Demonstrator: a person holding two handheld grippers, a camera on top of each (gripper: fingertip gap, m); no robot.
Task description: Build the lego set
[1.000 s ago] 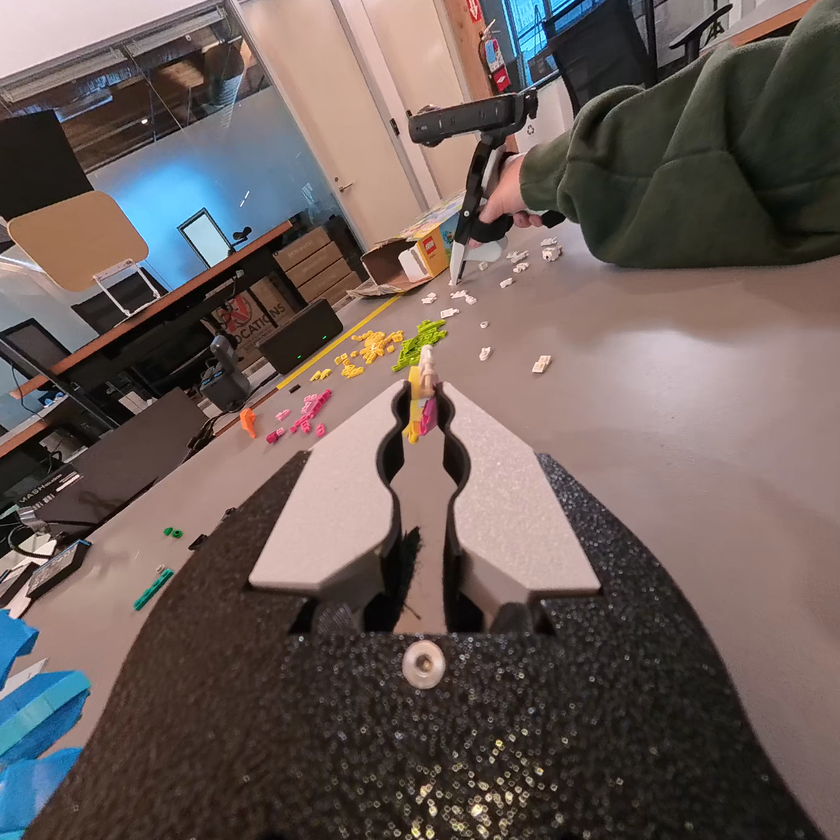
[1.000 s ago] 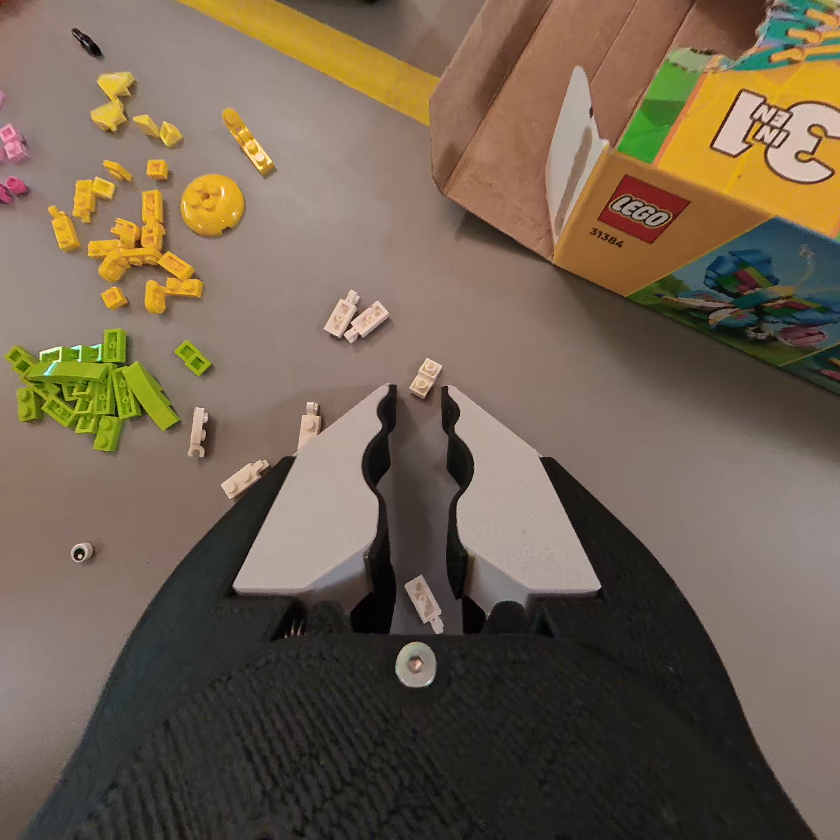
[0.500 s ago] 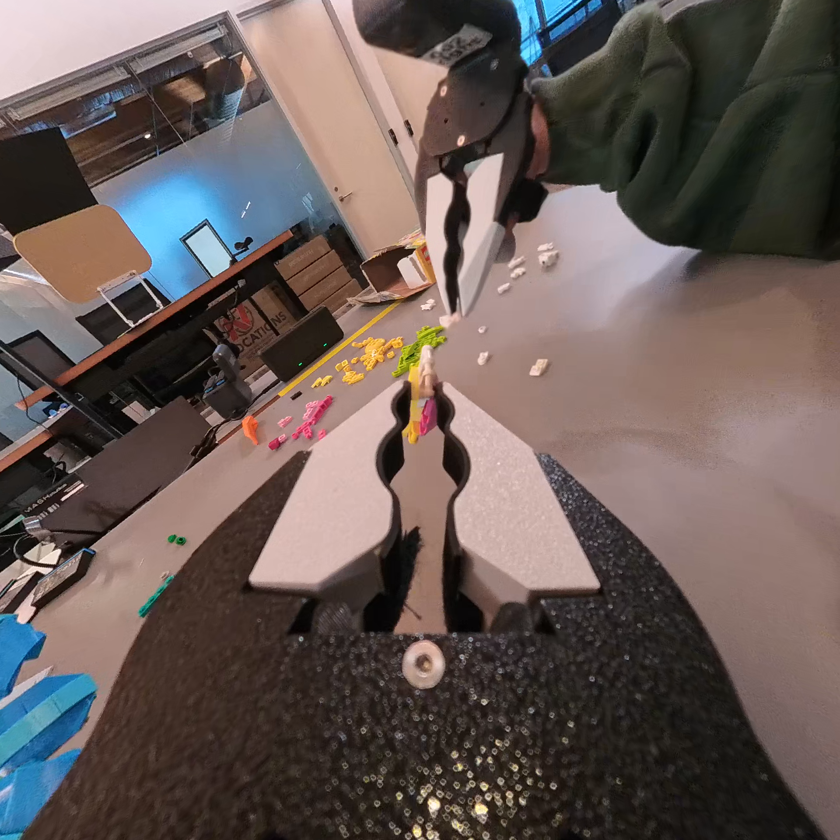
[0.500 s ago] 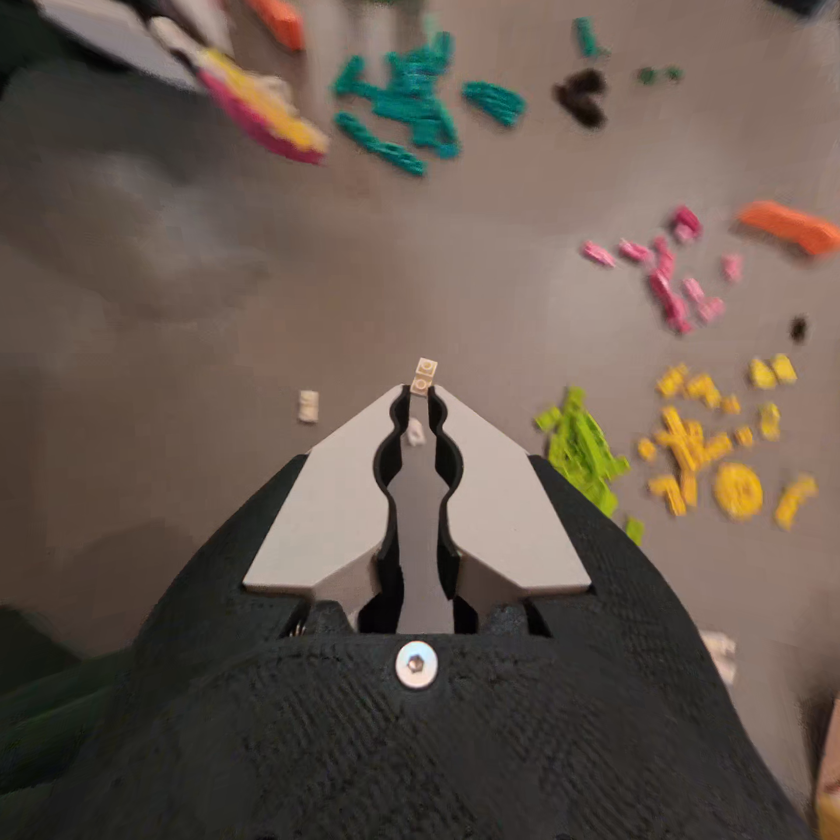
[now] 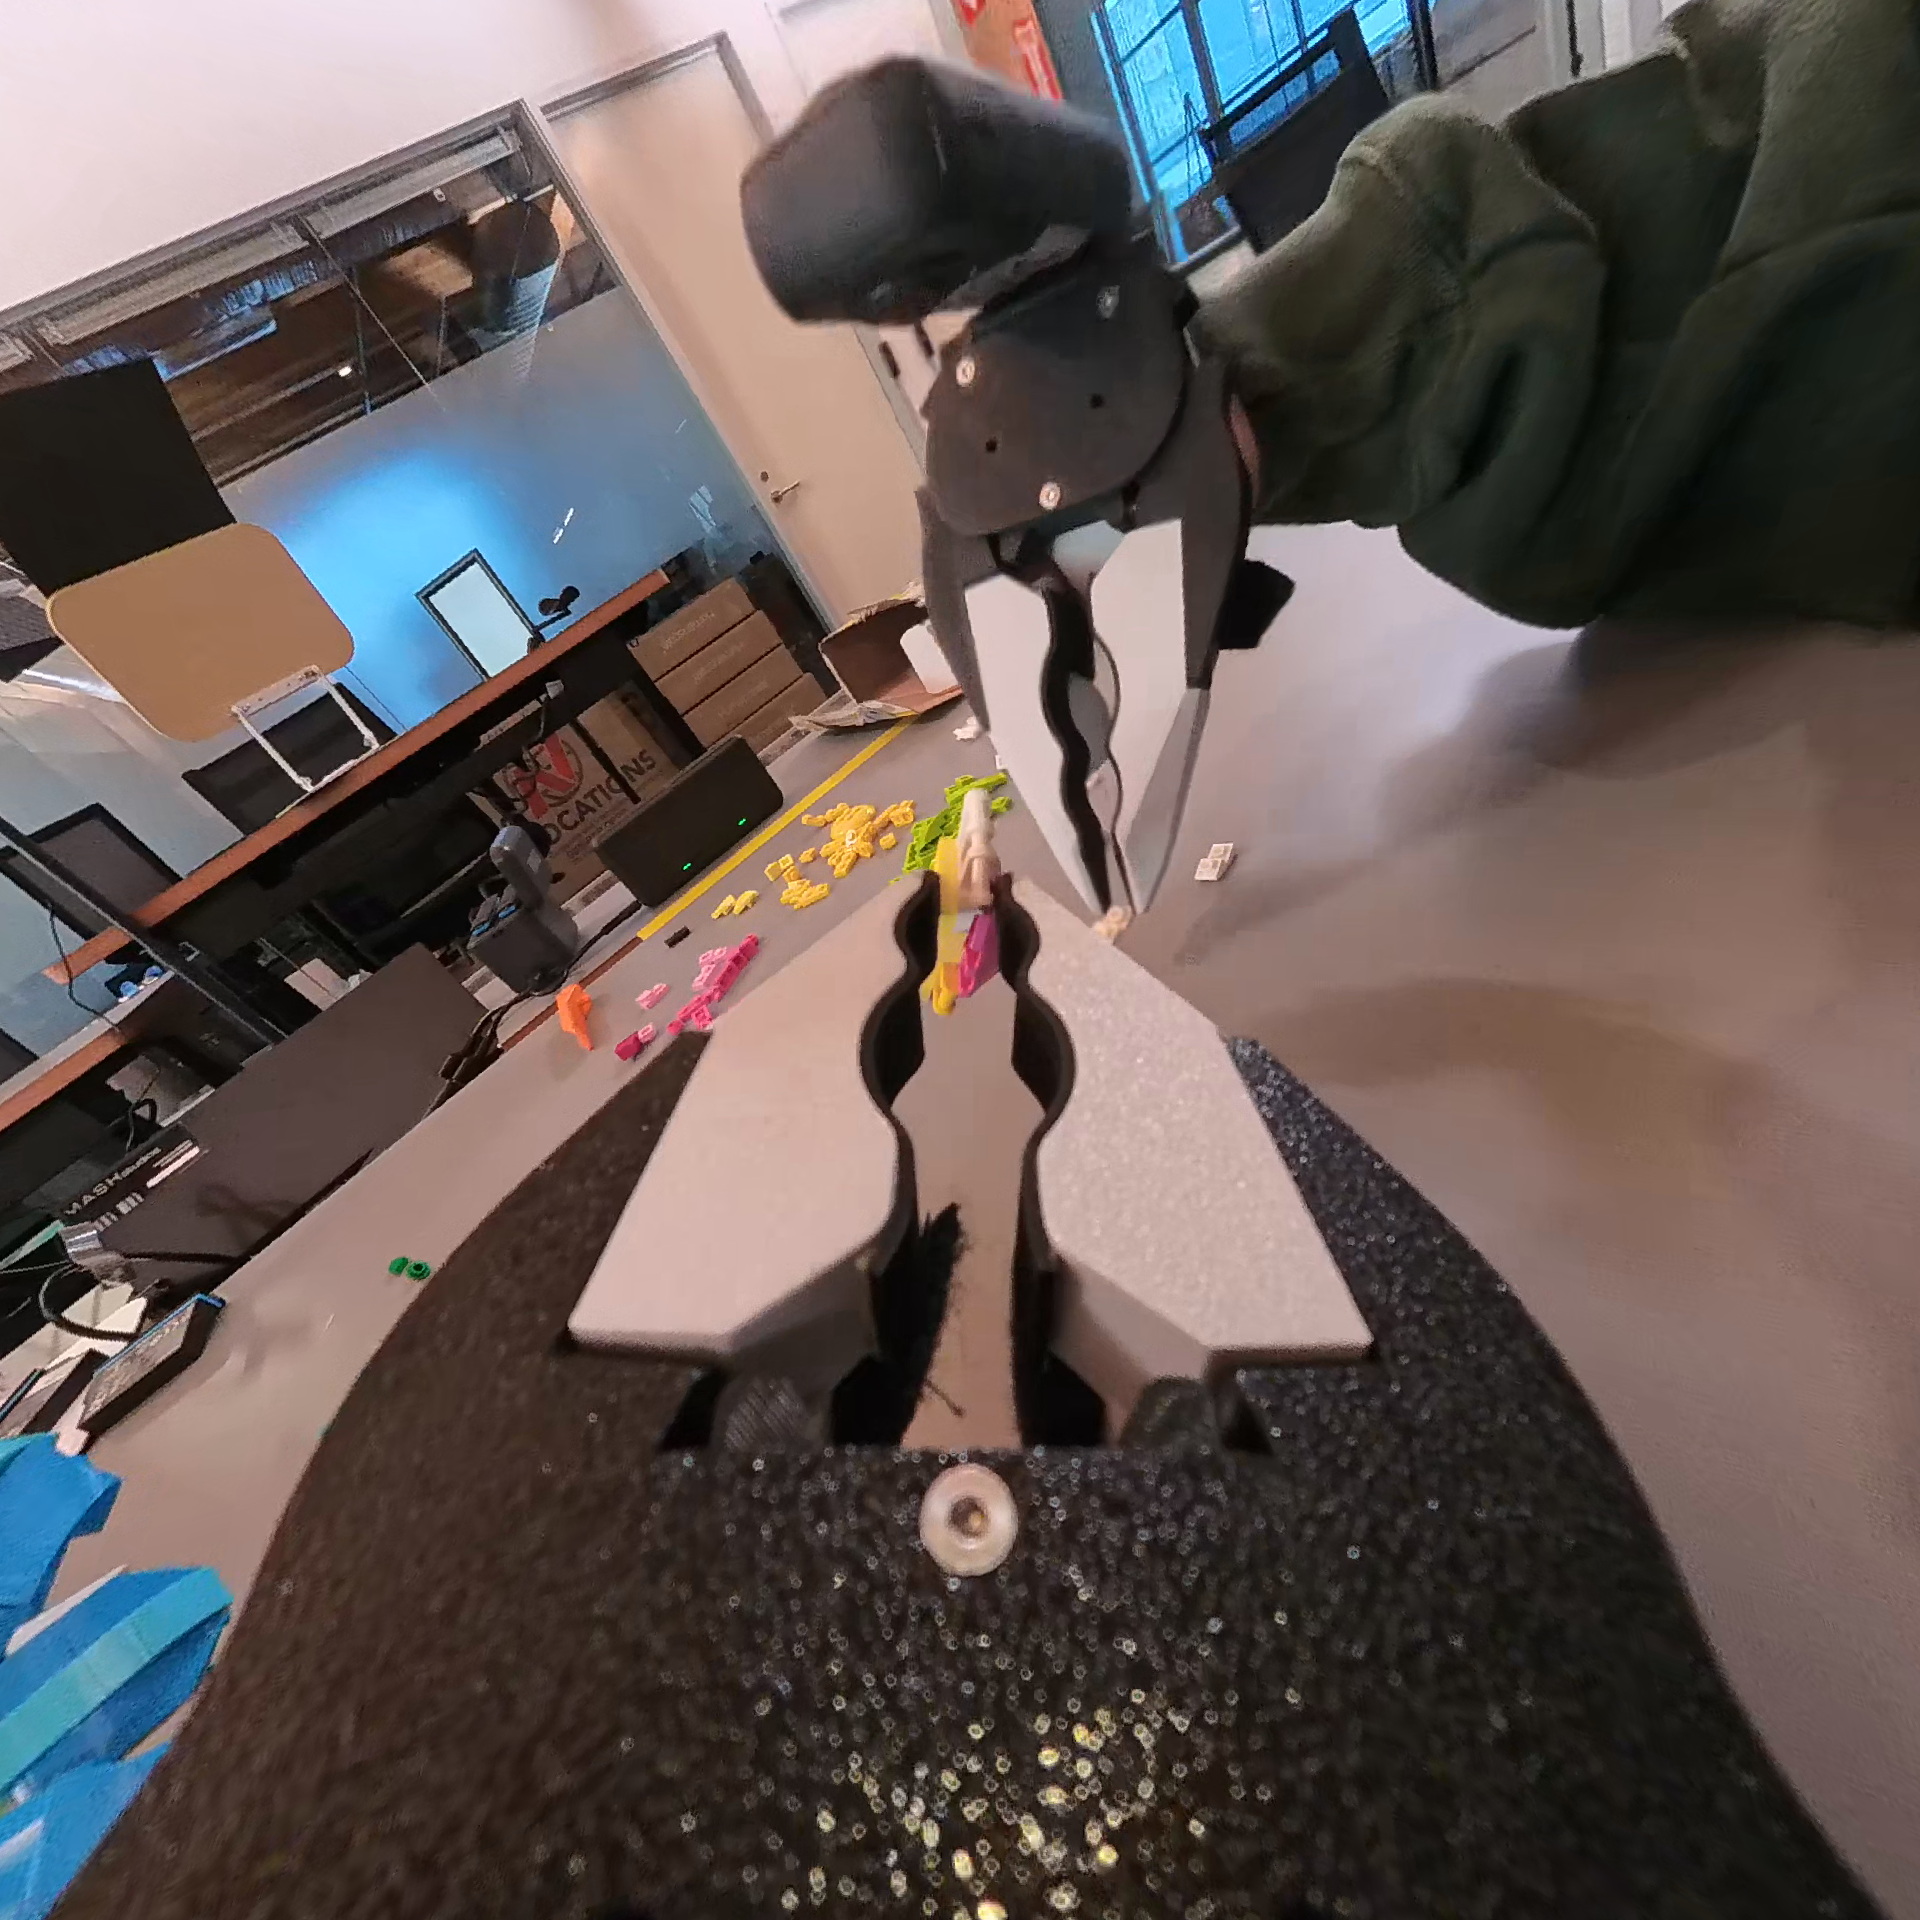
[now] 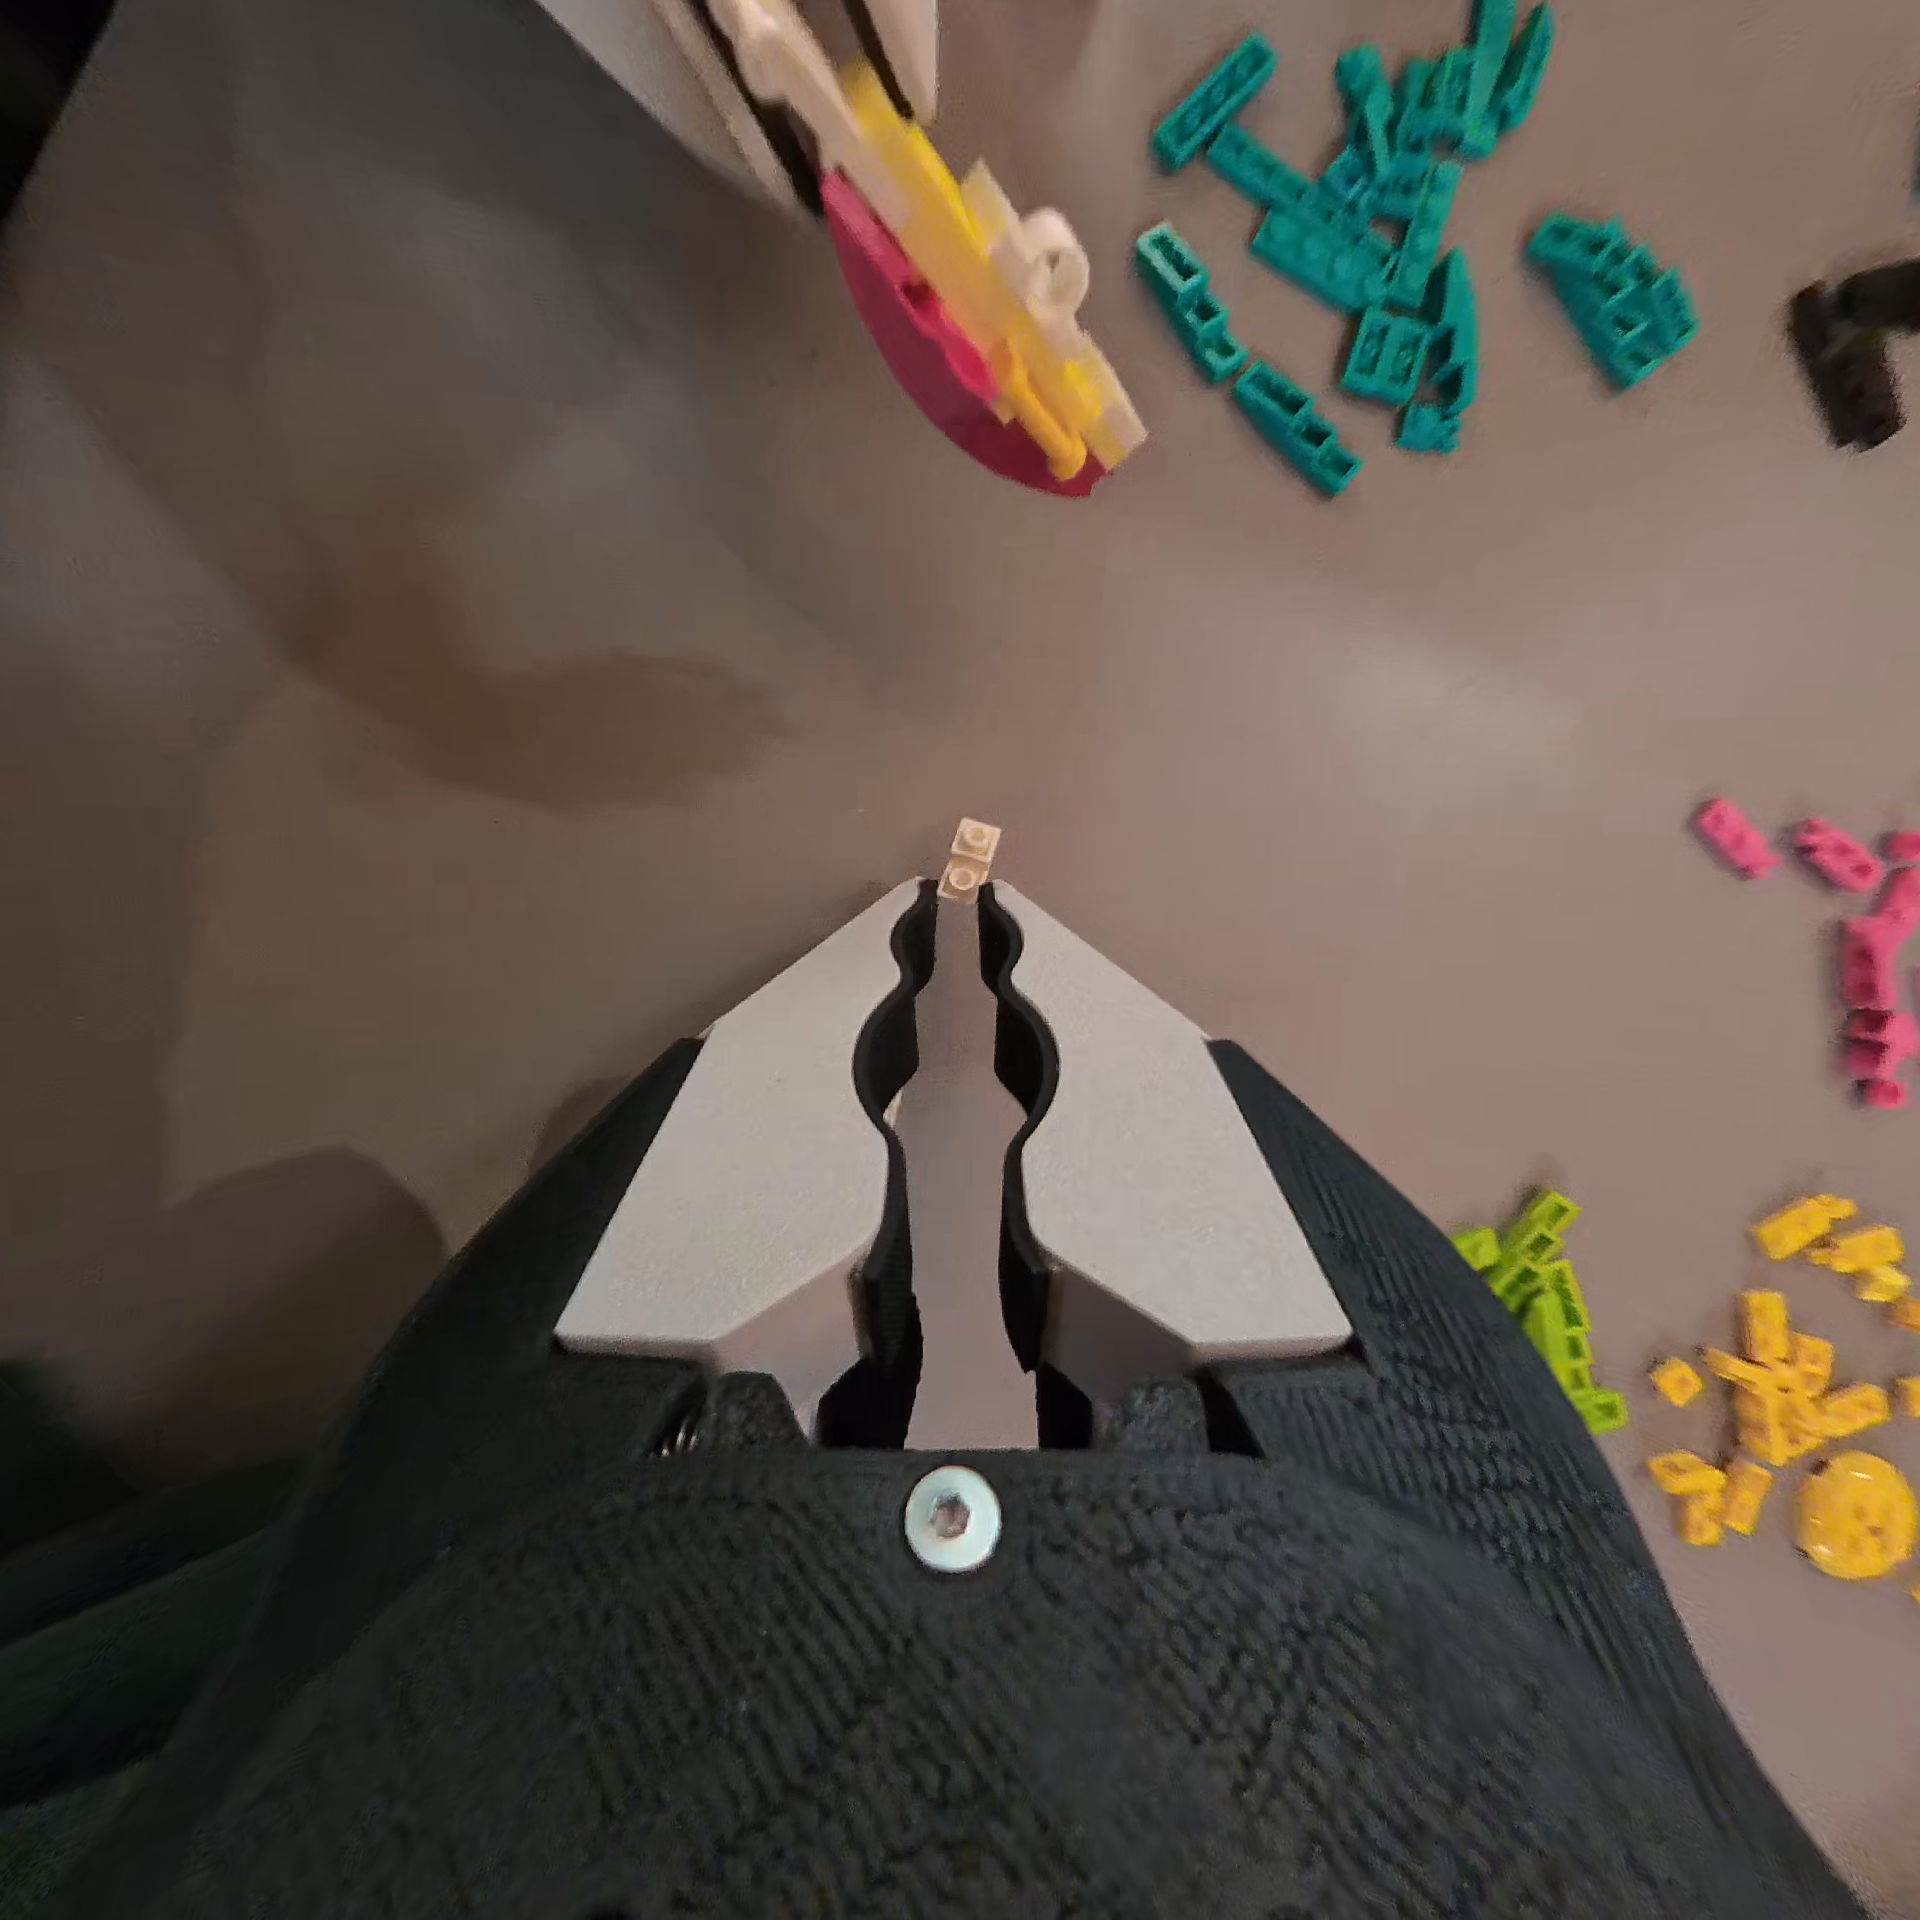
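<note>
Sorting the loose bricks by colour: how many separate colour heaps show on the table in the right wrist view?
4, perhaps more out of frame: teal pile at upper right, pink pile at the right edge, lime pile at lower right, yellow pile beside it.

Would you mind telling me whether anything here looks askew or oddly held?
The small white piece is pinched only at the very tips of the right gripper, mostly overhanging and tilted slightly. The pink-and-yellow assembly sits firmly in the left gripper.
</note>
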